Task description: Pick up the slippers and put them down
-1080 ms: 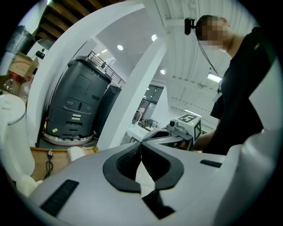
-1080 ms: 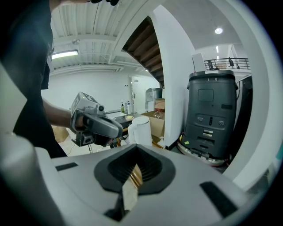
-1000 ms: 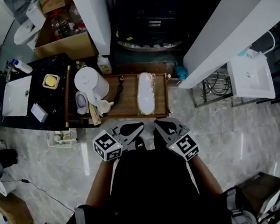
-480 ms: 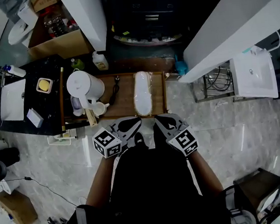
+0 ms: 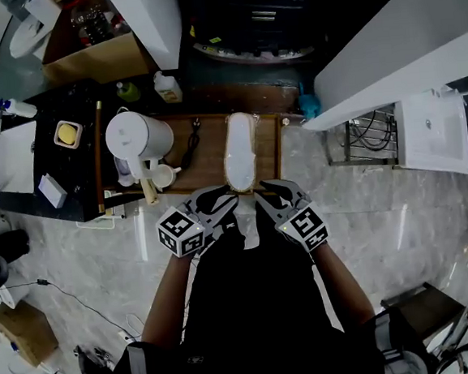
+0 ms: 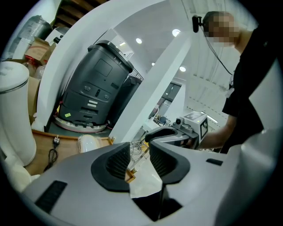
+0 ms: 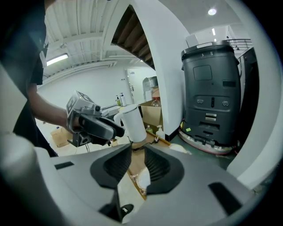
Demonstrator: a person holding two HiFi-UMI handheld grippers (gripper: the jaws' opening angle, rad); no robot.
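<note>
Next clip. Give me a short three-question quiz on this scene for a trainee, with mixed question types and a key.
1. True or false: the white slippers lie on the wooden tray.
2. In the head view, what stands left of the slippers? A) white kettle B) red bucket C) laptop
3. Fill in: the jaws of the left gripper and the right gripper stand ___.
Key: 1 true. 2 A. 3 apart; both pairs have just been opening, with nothing between the pads.
</note>
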